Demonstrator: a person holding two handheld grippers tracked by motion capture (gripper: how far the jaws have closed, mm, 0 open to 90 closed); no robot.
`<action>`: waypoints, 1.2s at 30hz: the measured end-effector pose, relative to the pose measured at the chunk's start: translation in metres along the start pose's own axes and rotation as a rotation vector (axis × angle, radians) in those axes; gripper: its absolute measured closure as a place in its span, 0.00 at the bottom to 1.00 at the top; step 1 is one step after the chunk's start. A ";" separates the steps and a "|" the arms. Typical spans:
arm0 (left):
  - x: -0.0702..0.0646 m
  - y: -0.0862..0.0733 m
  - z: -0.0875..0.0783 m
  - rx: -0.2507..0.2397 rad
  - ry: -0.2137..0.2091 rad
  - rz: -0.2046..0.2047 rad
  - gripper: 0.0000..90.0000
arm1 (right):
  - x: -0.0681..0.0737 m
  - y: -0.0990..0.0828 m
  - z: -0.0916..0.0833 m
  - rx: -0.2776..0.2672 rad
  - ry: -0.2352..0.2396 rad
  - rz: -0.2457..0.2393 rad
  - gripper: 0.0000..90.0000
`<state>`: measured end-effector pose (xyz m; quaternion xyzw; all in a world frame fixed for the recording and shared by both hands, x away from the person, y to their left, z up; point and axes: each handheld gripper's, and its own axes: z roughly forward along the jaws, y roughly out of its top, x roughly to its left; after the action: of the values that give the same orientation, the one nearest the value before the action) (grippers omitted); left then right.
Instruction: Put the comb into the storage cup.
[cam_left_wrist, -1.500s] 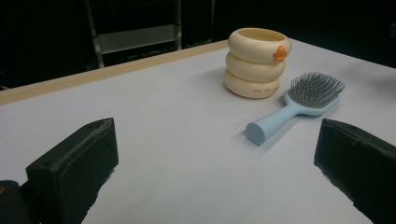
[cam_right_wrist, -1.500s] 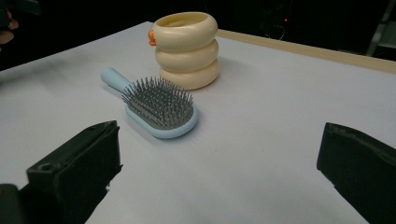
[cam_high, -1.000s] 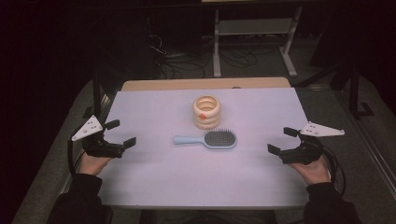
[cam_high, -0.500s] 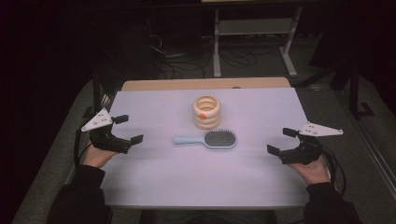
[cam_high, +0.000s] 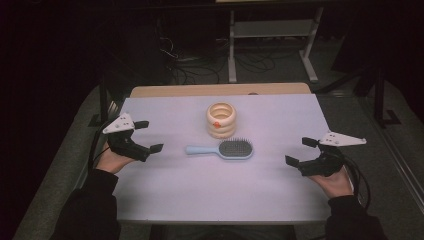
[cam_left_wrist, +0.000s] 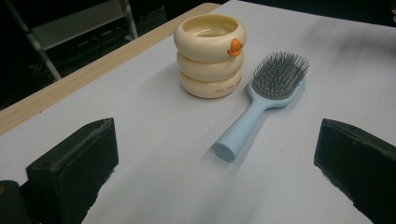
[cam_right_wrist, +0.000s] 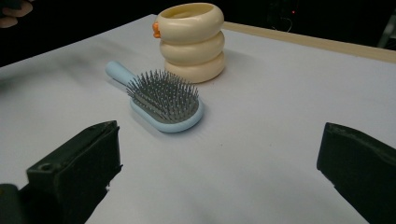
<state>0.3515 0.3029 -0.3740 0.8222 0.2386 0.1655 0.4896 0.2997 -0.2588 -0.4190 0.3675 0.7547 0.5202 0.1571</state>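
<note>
Brush (cam_high: 222, 149) mid-table, handle toward left gripper (cam_high: 145, 136), just before cup (cam_high: 221, 120) | left gripper jaws wide, near left edge | right gripper (cam_high: 301, 152) jaws wide, near right edge | bare mat (cam_high: 200, 190) between both and brush.

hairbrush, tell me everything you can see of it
The hairbrush is pale blue, plastic by the look, with a round handle and an oval paddle head carrying a dark grey pad of upright bristles. It lies flat on the white table cover, bristles up, handle toward the left tool, head toward the right tool. It sits just in front of the cream ringed cup, close but apart. Neither open tool touches it.
</note>
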 end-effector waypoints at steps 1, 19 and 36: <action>0.000 0.002 0.001 0.001 -0.005 0.002 0.00 | 0.000 0.000 0.000 0.000 0.000 0.000 0.00; -0.006 0.018 0.018 0.035 -0.051 0.045 0.00 | 0.001 0.000 0.001 0.007 0.004 -0.007 0.00; -0.009 0.034 0.037 0.073 -0.100 0.081 0.00 | 0.002 0.000 0.002 0.012 0.014 -0.011 0.00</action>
<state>0.3702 0.2569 -0.3612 0.8557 0.1862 0.1351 0.4636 0.2998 -0.2560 -0.4198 0.3607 0.7608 0.5175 0.1526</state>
